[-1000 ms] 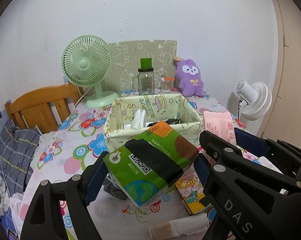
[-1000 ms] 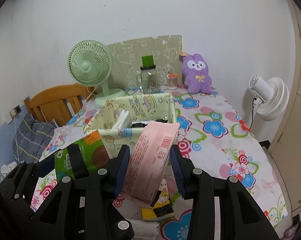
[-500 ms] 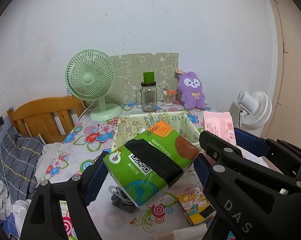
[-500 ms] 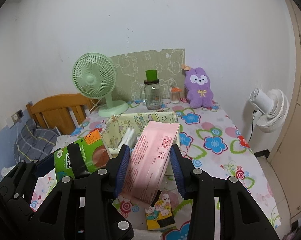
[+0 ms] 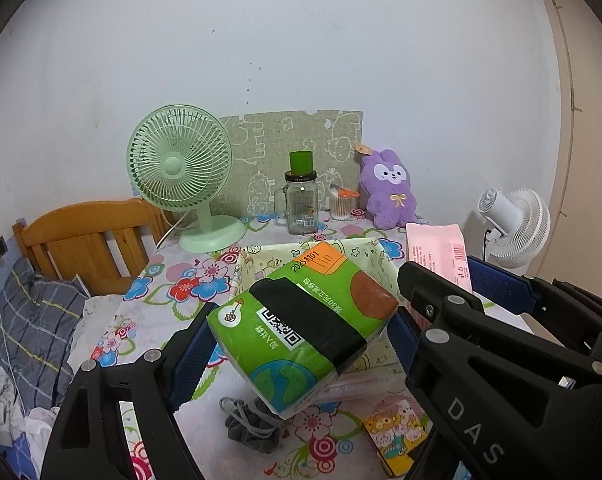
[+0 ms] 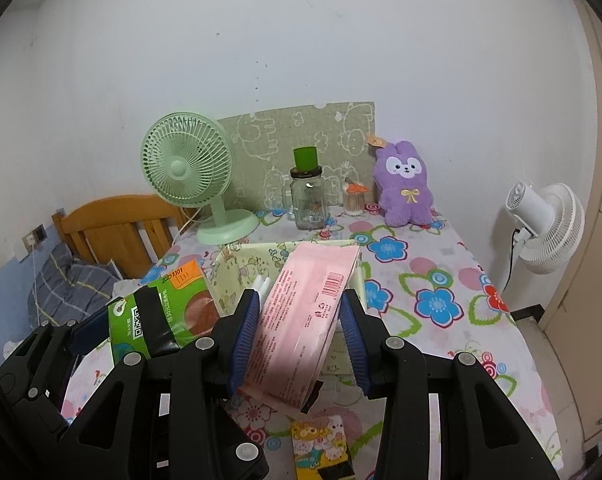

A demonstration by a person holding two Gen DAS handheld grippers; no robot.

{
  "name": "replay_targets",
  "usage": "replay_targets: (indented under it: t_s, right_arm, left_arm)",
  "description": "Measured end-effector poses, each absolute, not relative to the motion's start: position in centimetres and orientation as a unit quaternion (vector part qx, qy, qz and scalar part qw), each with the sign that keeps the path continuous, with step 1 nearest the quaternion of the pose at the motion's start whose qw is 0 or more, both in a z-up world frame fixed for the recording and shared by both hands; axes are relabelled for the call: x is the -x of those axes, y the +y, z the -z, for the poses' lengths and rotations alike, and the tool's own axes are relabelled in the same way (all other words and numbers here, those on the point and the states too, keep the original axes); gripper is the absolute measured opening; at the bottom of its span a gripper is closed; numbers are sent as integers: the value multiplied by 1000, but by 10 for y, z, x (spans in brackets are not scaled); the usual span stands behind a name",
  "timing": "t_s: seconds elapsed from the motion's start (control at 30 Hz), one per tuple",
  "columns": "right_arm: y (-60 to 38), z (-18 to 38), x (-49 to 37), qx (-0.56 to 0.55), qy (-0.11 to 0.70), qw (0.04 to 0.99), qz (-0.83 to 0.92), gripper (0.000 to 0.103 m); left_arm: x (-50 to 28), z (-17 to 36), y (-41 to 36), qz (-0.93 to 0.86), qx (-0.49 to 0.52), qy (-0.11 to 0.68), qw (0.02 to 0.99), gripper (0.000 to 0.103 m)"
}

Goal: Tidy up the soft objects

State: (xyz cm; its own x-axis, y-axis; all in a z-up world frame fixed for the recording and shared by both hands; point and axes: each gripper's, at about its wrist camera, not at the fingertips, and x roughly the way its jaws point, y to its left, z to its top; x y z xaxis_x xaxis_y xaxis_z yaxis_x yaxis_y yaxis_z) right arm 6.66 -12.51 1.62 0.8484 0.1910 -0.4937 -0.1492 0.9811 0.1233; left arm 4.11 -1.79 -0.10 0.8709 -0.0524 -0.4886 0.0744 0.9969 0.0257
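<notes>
Flowered cloth (image 6: 429, 276) covers the table in front of me, against a pale wall. Going left to right along the back I see a wooden headboard (image 5: 85, 240), a green fan (image 5: 179, 168), a glass jar (image 5: 299, 204) with a green cap, a purple plush rabbit (image 5: 389, 190) and a white fan (image 6: 549, 228) off the table's right edge. Between my claws and those sits the fabric basket (image 6: 257, 264), directly ahead. A grey drawstring pouch (image 5: 251, 424) and a small cartoon-printed box (image 6: 321, 448) lie on the cloth below. My left gripper (image 5: 301, 332) is clamped on the green tissue pack (image 5: 305, 328), held clear of the table. My right gripper (image 6: 301, 324) squeezes the pink tissue pack (image 6: 305, 320), tilted, just beside the green one. Compared with a second ago, both packs ride higher and the basket sits lower in view, largely hidden behind them.
</notes>
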Motion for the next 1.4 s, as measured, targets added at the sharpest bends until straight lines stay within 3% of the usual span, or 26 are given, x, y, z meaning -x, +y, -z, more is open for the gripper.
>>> replay_targets:
  t_s: [1.4]
  right_arm:
    - [-117, -4, -182, -32, 279, 955, -101, 45]
  left_arm:
    - [-143, 11, -11, 22, -8, 272, 962, 86]
